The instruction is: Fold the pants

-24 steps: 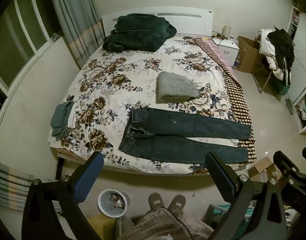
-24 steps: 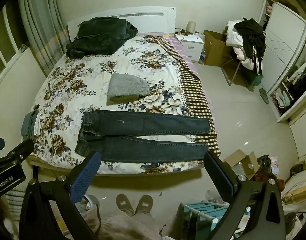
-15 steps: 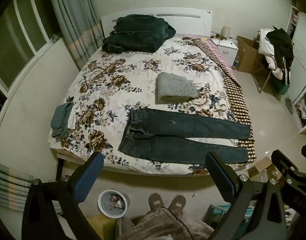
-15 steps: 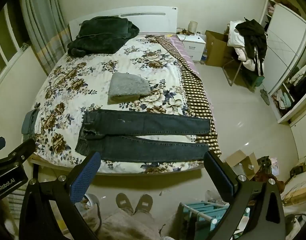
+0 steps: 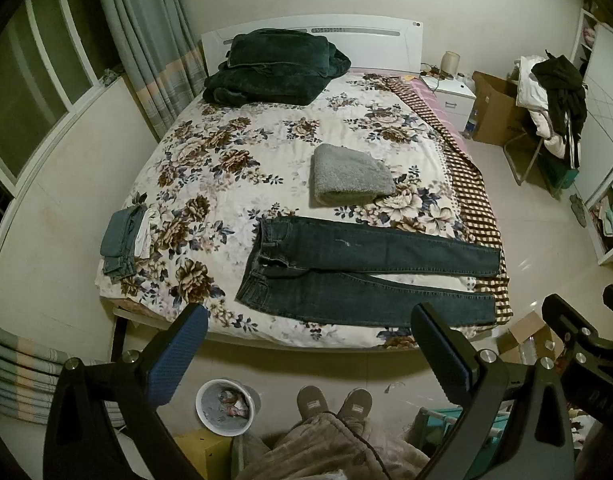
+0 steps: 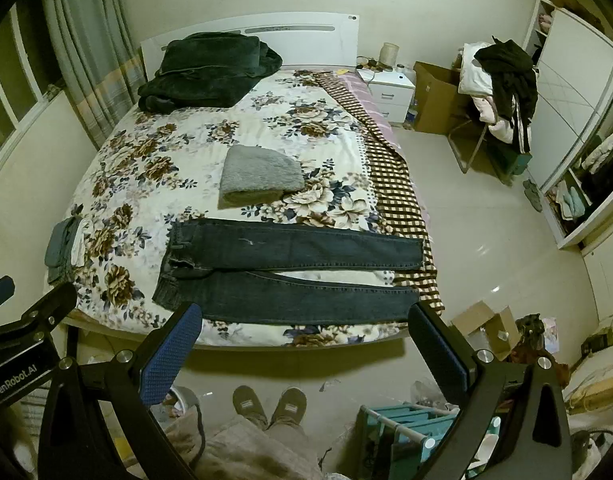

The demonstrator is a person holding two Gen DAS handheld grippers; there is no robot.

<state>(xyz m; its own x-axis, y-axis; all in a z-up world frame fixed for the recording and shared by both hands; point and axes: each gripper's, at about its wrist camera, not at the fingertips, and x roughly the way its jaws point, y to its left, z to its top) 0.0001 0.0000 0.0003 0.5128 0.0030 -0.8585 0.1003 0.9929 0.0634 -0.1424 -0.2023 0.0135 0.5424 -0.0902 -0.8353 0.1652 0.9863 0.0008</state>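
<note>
Dark blue jeans [image 5: 362, 272] [image 6: 282, 270] lie flat across the near end of the floral bed [image 5: 242, 168] [image 6: 154, 168], waistband to the left, both legs stretched to the right. My left gripper [image 5: 306, 344] hangs open over the floor in front of the bed's near edge, nothing between its fingers. My right gripper [image 6: 302, 338] is open too, also short of the bed and well above it. Each gripper's frame shows at the side of the other's view.
A folded grey towel [image 5: 348, 176] lies mid-bed, a dark green blanket [image 5: 274, 66] at the headboard, small folded clothes [image 5: 124, 240] at the left edge. A white bin [image 5: 226, 406] and the person's slippers [image 5: 334, 400] are on the floor below. Boxes and a clothes-laden chair [image 6: 498, 92] stand right.
Both views have shifted only slightly; the bed and jeans sit a touch further right in the right wrist view. Both grippers stay open and nothing on the bed has moved.
</note>
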